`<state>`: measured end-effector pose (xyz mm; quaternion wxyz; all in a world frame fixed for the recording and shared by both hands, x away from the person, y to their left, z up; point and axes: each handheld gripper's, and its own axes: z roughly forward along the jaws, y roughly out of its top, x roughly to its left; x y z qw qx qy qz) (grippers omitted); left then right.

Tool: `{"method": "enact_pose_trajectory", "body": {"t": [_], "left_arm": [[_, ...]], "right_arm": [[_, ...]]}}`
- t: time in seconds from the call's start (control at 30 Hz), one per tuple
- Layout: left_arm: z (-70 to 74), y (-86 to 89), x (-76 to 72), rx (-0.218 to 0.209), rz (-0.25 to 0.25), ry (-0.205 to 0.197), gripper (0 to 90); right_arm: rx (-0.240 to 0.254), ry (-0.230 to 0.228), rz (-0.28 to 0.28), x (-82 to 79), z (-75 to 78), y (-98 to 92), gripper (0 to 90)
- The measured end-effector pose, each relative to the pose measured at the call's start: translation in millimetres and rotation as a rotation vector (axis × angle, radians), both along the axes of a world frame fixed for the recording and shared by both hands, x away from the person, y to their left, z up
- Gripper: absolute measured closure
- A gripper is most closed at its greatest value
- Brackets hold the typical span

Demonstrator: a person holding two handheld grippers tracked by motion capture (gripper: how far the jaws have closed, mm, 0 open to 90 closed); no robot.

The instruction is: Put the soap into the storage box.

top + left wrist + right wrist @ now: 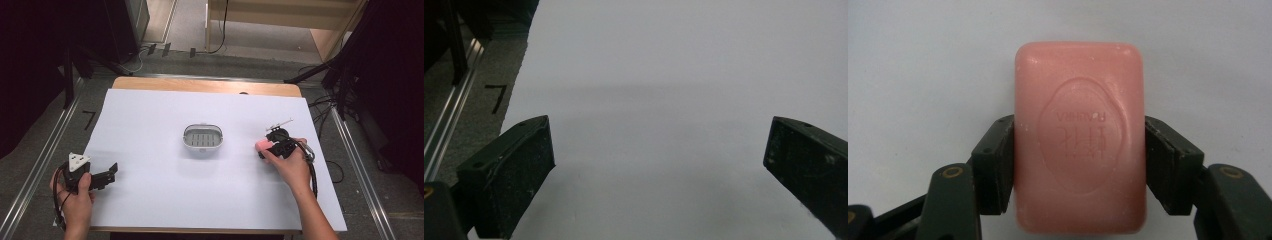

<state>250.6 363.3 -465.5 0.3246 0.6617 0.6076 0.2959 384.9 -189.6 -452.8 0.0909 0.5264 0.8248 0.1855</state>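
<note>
A pink bar of soap [1079,135] with an embossed oval stamp sits between the two black jaws of my right gripper [1079,165], which press on its two long sides. In the high view the soap [263,145] shows as a small pink block at the tip of the right gripper [270,146], right of centre on the white sheet. A grey soap dish [202,137] with a slotted floor stands empty at the middle of the sheet. My left gripper [111,172] rests at the near left, its jaws spread wide over bare sheet [659,165].
White sheet [150,120] covers the wooden table, whose far edge [200,85] shows bare. Metal rails [40,165] run along both sides on the grey floor. A black cable [314,175] trails from the right gripper. Dark stands and wires crowd the far corners.
</note>
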Motion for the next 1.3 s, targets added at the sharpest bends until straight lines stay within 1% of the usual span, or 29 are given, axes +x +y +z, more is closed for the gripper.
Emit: {"method": "enact_pose_trajectory", "body": {"t": [0.27,0.33,0.5,0.6,0.67,0.77,0.8,0.83,0.97,1.03,1.07,1.1,1.17,1.3], "left_arm": [[0.0,-0.1,0.0,0.000,0.000,-0.001,0.1],[0.0,0.0,0.0,0.000,-0.001,0.000,0.1],[0.0,-0.2,0.1,0.001,-0.002,0.003,0.1],[0.0,-0.2,0.1,0.002,-0.004,0.002,0.1],[0.1,-0.3,0.0,0.003,-0.002,0.002,0.1],[0.1,-0.3,0.0,0.002,-0.002,0.002,0.1],[0.1,-0.2,0.0,0.002,-0.002,0.002,0.1],[0.0,-0.2,0.0,0.001,-0.001,0.001,0.1],[0.0,-0.1,0.0,0.000,-0.001,0.001,0.1],[0.0,0.0,0.0,-0.001,-0.001,0.000,0.1],[0.0,0.1,0.0,0.000,-0.002,0.000,0.1],[0.1,0.1,-0.1,0.000,-0.002,0.000,0.1],[0.0,0.1,0.0,-0.001,-0.001,0.000,0.1],[0.0,0.1,0.0,-0.001,-0.001,0.000,0.1]], "right_arm": [[-0.002,-0.004,0.016,0.1,0.2,-0.9,38.7],[-0.007,-0.011,0.023,-0.2,0.3,-1.6,38.7],[0.003,-0.031,0.047,-1.4,3.4,-3.0,38.7],[-0.006,-0.050,0.092,-1.3,9.4,-0.4,38.8],[-0.004,-0.055,0.092,-1.5,11.1,0.8,38.8],[0.007,-0.065,0.119,-0.8,15.9,3.0,38.8],[0.016,-0.071,0.142,-0.2,17.2,4.1,38.8],[0.015,-0.065,0.145,-0.5,18.7,5.4,38.8],[0.016,-0.077,0.183,0.8,24.0,11.0,38.8],[0.018,-0.094,0.200,1.9,27.2,13.7,38.8],[0.023,-0.097,0.199,2.0,28.3,14.7,38.8],[0.026,-0.102,0.223,2.8,31.0,17.8,38.8],[0.023,-0.103,0.230,2.9,31.9,19.0,38.8],[0.021,-0.115,0.284,3.6,36.9,25.8,38.8]]}}
